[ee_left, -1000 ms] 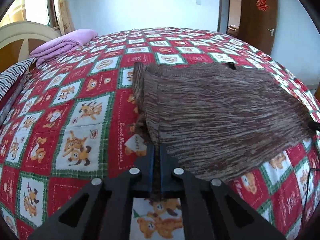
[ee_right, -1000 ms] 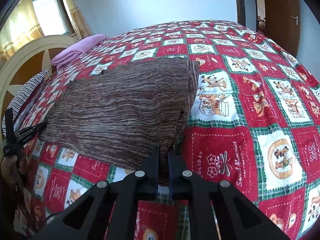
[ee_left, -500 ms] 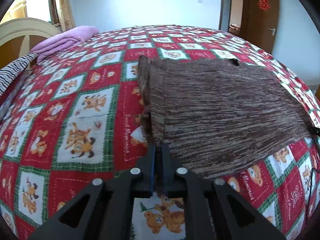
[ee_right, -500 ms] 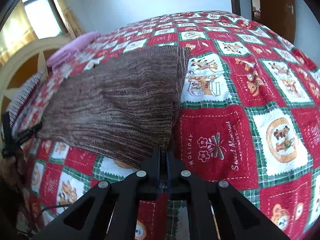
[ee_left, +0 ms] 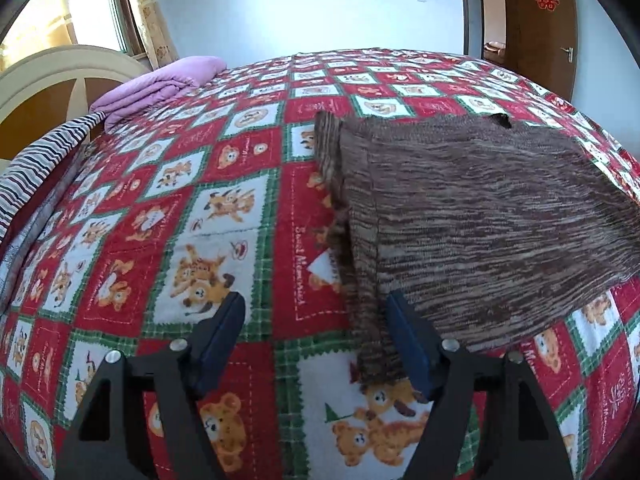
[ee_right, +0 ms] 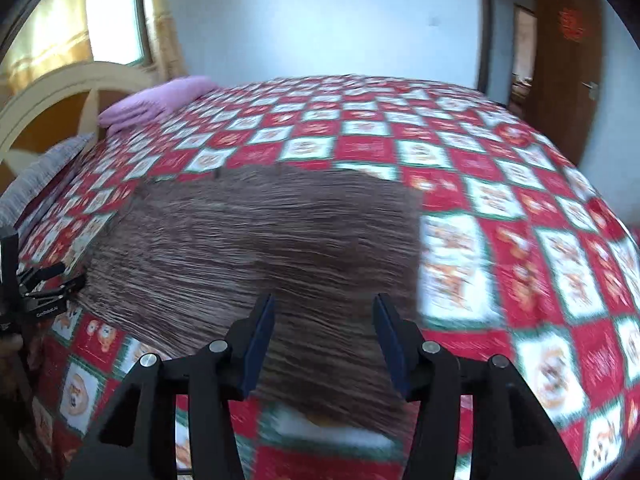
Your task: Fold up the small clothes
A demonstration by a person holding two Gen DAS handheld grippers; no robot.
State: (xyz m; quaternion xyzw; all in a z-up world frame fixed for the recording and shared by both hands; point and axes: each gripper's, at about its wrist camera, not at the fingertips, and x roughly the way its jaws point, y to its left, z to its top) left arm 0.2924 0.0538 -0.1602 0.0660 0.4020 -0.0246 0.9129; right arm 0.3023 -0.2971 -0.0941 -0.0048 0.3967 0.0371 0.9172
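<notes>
A brown striped knit garment (ee_left: 480, 220) lies flat on the red patchwork quilt (ee_left: 208, 208). My left gripper (ee_left: 314, 314) hangs over its near left corner with its jaws opening. The corner's edge lies loose between the fingers, close to the right finger (ee_left: 408, 332), and is not pinched. In the blurred right wrist view, my right gripper (ee_right: 324, 306) is above the near edge of the garment (ee_right: 260, 240), near its right side. Its jaws are also opening and press on nothing. The left gripper (ee_right: 44, 284) shows at that view's far left.
A folded purple blanket (ee_left: 160, 84) and a striped cloth (ee_left: 40, 160) lie by the cream headboard (ee_left: 52, 76) at the left. A brown door (ee_left: 540, 20) stands at the back right. The quilt stretches wide around the garment.
Both grippers were shut on the garment's near corners and now stand open, with the cloth let go onto the quilt. The right gripper has shifted left over the garment, blurring its view.
</notes>
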